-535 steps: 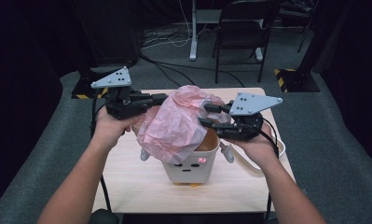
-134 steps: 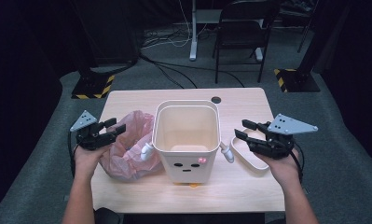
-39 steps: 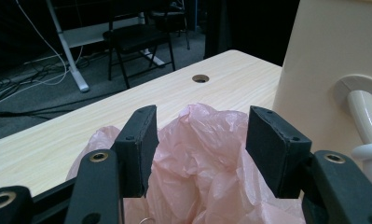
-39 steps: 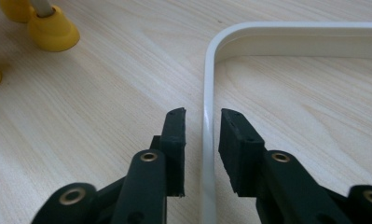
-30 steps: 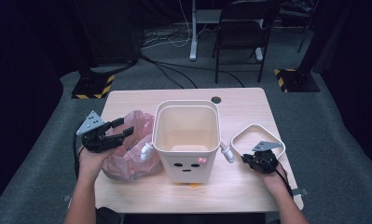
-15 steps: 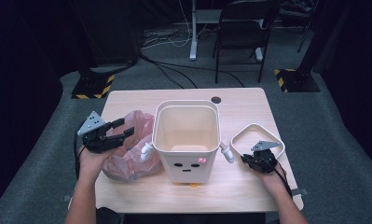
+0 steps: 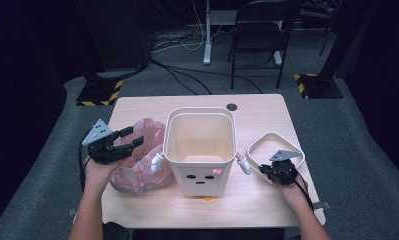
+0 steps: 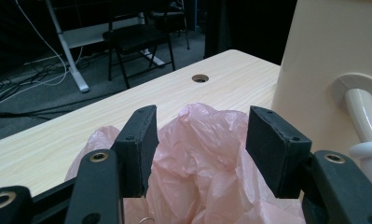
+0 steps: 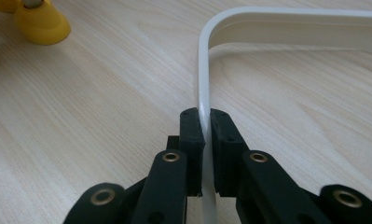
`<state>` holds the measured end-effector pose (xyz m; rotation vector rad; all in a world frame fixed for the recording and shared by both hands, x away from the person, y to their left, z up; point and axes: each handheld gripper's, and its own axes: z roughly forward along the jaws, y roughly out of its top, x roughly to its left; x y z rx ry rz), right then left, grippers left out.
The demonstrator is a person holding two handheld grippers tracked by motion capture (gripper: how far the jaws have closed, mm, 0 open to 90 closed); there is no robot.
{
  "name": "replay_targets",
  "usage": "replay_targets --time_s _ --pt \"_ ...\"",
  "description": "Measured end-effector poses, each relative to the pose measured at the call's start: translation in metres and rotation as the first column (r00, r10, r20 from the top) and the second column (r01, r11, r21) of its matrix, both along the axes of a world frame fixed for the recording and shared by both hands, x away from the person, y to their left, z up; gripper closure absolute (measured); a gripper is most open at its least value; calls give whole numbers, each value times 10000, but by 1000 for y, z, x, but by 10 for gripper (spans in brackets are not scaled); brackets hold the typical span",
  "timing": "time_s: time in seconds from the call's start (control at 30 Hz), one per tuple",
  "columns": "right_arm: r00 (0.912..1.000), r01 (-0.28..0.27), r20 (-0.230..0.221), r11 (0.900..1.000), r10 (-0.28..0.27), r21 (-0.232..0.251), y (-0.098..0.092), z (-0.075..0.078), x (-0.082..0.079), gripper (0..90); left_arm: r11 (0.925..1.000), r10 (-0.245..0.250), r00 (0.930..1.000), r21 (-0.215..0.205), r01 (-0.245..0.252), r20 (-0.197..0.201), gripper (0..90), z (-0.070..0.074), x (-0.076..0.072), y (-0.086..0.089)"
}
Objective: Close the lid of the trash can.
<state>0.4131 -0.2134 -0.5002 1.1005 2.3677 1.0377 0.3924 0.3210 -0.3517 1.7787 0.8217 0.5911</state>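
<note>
My right gripper [image 9: 206, 154] pinches the stiff white plastic rim ring [image 7: 267, 141], right of the cream plastic bin [image 7: 201, 150]. My left gripper [image 8: 200, 154] gapes over the flimsy, probably slippery pink plastic bag [image 8: 197, 163], left of it; I'd grab a bunched fold.

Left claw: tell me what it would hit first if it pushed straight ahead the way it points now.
The left claw stands open with the crumpled pink plastic bag bulging between its jaws, so it would likely meet the bag first. The cream bin stands off to one side, probably out of that line.
</note>
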Motion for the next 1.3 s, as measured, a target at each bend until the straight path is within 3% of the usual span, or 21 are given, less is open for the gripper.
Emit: replay_targets --time_s 0.43,0.87,1.3 --pt "9982 -107 596 9999 103 69 -2 18 -8 843 10000 -21 9999 -6 21 104 433 3 -2 1" --pt "9954 -416 869 9991 407 84 -4 42 -15 842 10000 -6 9999 -59 7 168 432 5 -4 1" --pt "9875 -971 1257 9952 954 76 0 85 -21 842 10000 -4 9999 -49 5 142 432 4 -4 1"
